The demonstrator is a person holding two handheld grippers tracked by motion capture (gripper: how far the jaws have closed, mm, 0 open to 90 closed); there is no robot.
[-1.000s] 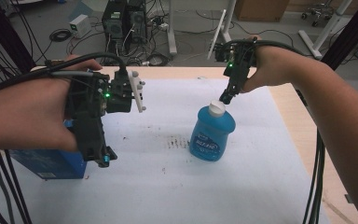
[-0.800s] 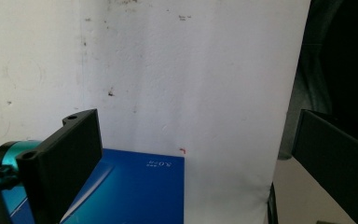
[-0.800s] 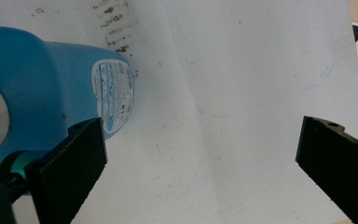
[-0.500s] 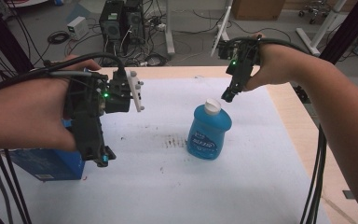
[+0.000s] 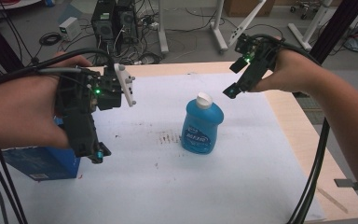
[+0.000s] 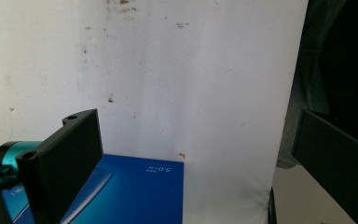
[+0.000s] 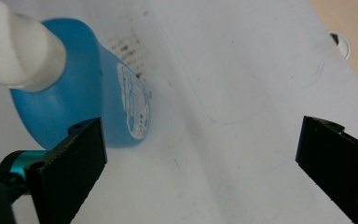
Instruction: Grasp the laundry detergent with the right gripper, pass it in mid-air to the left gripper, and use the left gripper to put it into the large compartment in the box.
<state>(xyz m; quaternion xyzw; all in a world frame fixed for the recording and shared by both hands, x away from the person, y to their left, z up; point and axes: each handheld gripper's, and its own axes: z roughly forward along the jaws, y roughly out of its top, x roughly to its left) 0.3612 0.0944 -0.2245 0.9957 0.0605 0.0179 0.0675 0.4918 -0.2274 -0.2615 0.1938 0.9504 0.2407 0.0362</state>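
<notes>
Fingers [image 7: 324, 158] of right gripper [image 5: 237, 86] spread wide, empty, upper right of frame; risk tipping blue bottle [image 5: 202, 123] if clipping white cap [image 5: 204, 99].

left tongs [image 5: 95, 154] agape, right tongs [image 5: 230, 91] agape

**Blue on white**

The bottle [image 5: 202, 125] is translucent blue with a white cap [image 5: 204, 99] and a blue-and-white label. The box [image 5: 41, 162] at the table's left edge is deep blue with small white print. The sheet [image 5: 242, 177] is white, speckled with dark stains; the table [image 5: 303, 140] is pale wood. Both claws are black.
</notes>
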